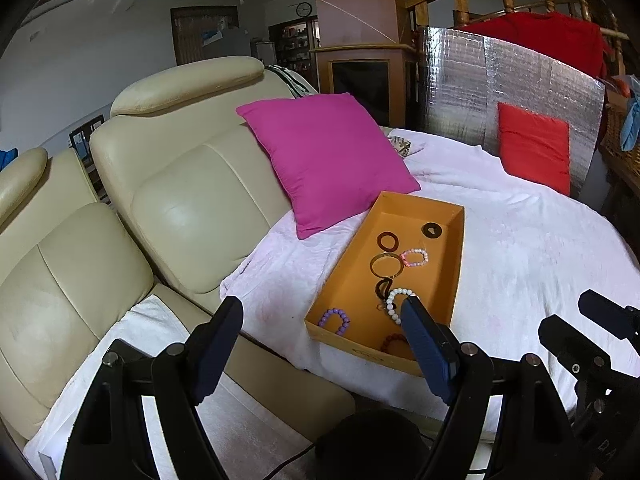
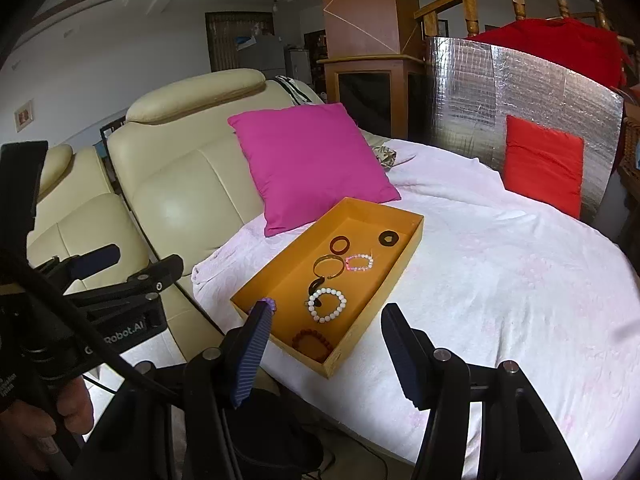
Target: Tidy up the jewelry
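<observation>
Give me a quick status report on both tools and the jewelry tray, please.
Left tool open, empty. Right tool open, empty, short of the orange tray. Bracelets and rings all in the tray, white bead bracelet nearest centre. Nothing blocking the approach.

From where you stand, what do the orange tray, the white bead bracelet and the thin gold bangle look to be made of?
Orange tray: likely cardboard, matte, with thin flat walls and a pale cut edge. White bead bracelet: round glossy beads, maybe plastic or stone; I cannot tell. Thin gold bangle: probably metal, with a shiny yellow rim.
</observation>
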`<state>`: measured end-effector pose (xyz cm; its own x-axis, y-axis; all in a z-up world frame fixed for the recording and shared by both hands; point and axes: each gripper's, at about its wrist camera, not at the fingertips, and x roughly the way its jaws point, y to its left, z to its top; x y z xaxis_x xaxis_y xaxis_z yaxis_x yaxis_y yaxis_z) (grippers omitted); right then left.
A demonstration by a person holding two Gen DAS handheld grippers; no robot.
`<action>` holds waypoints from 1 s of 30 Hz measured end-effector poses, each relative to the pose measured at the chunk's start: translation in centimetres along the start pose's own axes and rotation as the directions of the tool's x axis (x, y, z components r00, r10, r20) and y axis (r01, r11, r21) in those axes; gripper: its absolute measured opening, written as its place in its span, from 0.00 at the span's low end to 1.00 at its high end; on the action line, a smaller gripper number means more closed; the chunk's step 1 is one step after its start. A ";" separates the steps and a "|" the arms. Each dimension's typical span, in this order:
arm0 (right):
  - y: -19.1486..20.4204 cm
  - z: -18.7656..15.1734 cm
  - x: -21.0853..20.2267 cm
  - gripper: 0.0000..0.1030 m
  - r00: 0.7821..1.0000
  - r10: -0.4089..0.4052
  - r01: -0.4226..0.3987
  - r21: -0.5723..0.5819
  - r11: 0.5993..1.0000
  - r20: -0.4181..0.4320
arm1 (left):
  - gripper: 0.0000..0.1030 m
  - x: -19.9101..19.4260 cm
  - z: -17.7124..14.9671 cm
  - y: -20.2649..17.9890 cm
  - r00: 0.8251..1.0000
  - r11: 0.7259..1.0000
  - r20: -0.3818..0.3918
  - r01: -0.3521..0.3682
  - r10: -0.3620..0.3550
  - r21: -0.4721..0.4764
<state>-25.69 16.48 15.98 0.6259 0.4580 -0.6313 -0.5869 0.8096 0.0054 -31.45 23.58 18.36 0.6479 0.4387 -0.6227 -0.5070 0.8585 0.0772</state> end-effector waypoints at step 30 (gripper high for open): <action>-0.7 -0.4 1.4 0.59 0.999 -0.006 0.008 0.043 0.999 -0.039 | 0.79 0.2 -0.4 -0.6 0.999 0.998 0.010 -0.052 0.052 0.044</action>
<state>-24.57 16.44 14.79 0.6088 0.4384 -0.6612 -0.5597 0.8280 0.0336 -31.25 23.00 17.88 0.6267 0.4852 -0.6098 -0.5147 0.8453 0.1435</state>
